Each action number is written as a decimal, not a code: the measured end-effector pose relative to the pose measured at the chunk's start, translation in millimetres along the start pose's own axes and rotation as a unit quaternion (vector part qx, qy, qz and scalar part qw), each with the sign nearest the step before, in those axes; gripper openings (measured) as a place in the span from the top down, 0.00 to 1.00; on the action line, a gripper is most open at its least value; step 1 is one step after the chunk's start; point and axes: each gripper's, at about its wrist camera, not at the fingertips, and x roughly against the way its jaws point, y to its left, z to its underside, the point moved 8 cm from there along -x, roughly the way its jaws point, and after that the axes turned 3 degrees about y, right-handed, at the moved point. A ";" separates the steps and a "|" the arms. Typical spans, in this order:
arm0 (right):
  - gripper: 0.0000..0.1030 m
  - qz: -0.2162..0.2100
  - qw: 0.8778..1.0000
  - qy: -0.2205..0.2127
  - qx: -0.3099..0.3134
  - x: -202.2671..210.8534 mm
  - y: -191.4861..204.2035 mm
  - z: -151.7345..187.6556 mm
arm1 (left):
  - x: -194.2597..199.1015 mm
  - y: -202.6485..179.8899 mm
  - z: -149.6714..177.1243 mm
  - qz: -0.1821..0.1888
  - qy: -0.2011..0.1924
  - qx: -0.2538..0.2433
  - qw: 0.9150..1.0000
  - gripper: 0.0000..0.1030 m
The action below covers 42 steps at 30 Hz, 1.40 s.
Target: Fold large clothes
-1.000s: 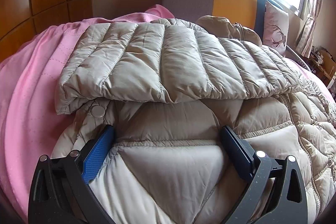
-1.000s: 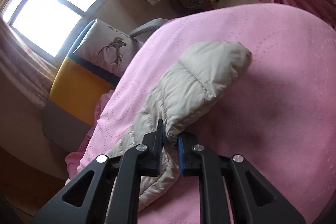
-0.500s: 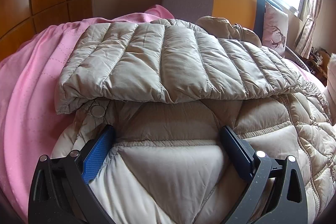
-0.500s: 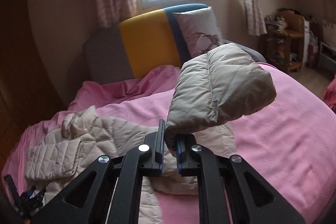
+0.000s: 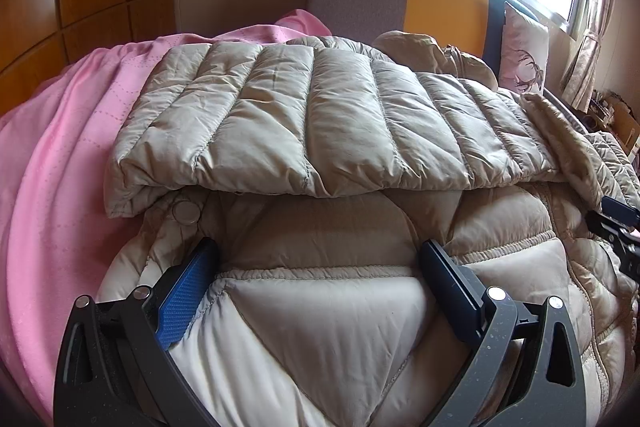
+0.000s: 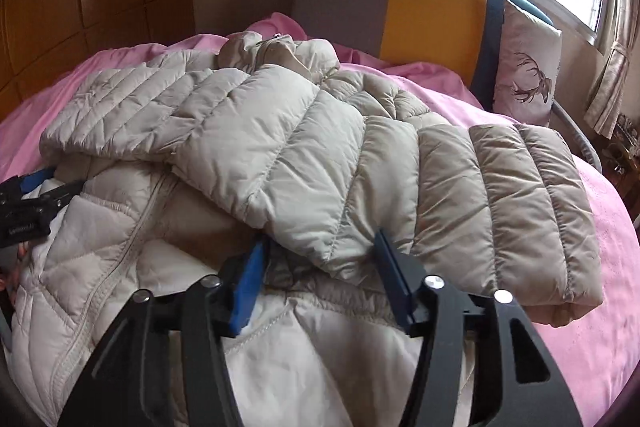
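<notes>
We see right hand-held gripper (image 6: 320, 259) jaws opening, beige quilted sleeve (image 6: 460, 203) just swung in from far side, now dropped across jacket front. Second sleeve fold looks done. Left hand-held gripper (image 5: 320, 267) unmoved, jaws spread wide, resting on beige puffy down jacket (image 5: 320, 327), not clamped. Jacket lies on pink-covered bed (image 5: 60, 167), both sleeves crossed over torso, puffy, creased.
</notes>
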 end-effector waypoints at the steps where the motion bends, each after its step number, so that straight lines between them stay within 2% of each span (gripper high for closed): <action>1: 0.21 0.008 1.000 -0.009 -0.002 4.2 -3.1 4.0 | 0.1 0.4 0.3 0.000 0.000 0.000 1.000 0.04; 4: 0.17 0.026 0.999 -0.031 -0.022 11.3 -17.0 11.2 | 2.7 -0.4 -0.8 -0.008 0.008 -0.004 1.000 0.04; 6: 0.09 0.047 0.997 -0.039 -0.057 12.2 -34.3 17.2 | 11.1 -3.3 -8.3 -0.011 0.020 -0.005 1.000 0.05; 7: 0.08 0.047 0.995 -0.040 -0.081 11.7 -41.7 18.9 | 18.9 -4.7 -14.3 -0.003 0.014 0.006 1.000 0.05; 9: 0.07 0.048 0.991 -0.033 -0.123 7.3 -53.2 23.1 | 45.2 -14.8 -34.7 0.055 -0.020 0.049 0.997 0.05; 11: 0.06 0.050 0.987 -0.025 -0.148 2.1 -59.4 24.7 | 60.9 -32.1 -52.9 0.093 -0.036 0.065 0.993 0.05; 14: 0.04 0.052 0.987 -0.017 -0.148 -5.5 -57.7 23.1 | 63.0 -80.6 -70.9 0.150 -0.020 0.037 0.988 0.05; 17: 0.02 0.057 0.988 -0.021 -0.141 -3.0 -58.1 20.9 | 46.9 -130.3 -76.3 0.180 0.013 0.000 0.984 0.05; 19: 0.02 0.052 0.988 -0.024 -0.146 -0.8 -61.2 23.3 | 32.5 -157.7 -74.1 0.186 0.037 -0.024 0.981 0.13; 20: 0.02 0.049 0.987 -0.024 -0.149 -1.9 -62.1 23.0 | 19.2 -174.9 -70.2 0.190 0.063 -0.041 0.979 0.15; 22: 0.02 0.046 0.987 -0.026 -0.154 1.4 -63.0 27.1 | -0.5 -194.1 -60.1 0.187 0.102 -0.052 0.976 0.28; 23: 0.02 0.045 0.987 -0.027 -0.155 1.5 -62.6 28.7 | -10.8 -202.7 -56.0 0.188 0.121 -0.055 0.973 0.30; 24: 0.02 0.044 0.987 -0.026 -0.156 1.8 -62.4 29.5 | -17.4 -208.1 -52.7 0.186 0.131 -0.054 0.972 0.31; 26: 0.02 0.043 0.986 -0.027 -0.157 3.7 -63.5 31.5 | -22.6 -215.8 -50.9 0.179 0.132 -0.053 0.974 0.39; 28: 0.02 0.042 0.986 -0.027 -0.158 4.6 -63.9 32.8 | -25.4 -222.8 -47.2 0.189 0.143 -0.053 0.970 0.71; 29: 0.02 0.041 0.986 -0.027 -0.159 4.4 -64.0 33.1 | -25.0 -226.8 -46.1 0.197 0.151 -0.051 0.967 0.78; 30: 0.02 0.041 0.986 -0.026 -0.160 4.2 -64.2 33.3 | -22.2 -228.9 -46.3 0.201 0.151 -0.052 0.967 0.87; 32: 0.02 0.041 0.986 -0.026 -0.162 3.7 -63.9 33.2 | -11.0 -234.0 -51.7 0.206 0.131 -0.058 0.968 0.91; 37: 0.02 0.043 0.986 -0.027 -0.160 3.7 -64.0 32.9 | 29.2 -220.6 -84.8 0.241 0.074 -0.045 0.967 0.94; 40: 0.02 0.043 0.986 -0.027 -0.160 3.5 -64.4 33.2 | 47.5 -204.5 -107.0 0.244 0.036 -0.035 0.969 0.94; 42: 0.02 0.042 0.986 -0.027 -0.161 3.8 -64.5 33.8 | 53.2 -184.6 -119.6 0.228 0.014 -0.031 0.973 0.94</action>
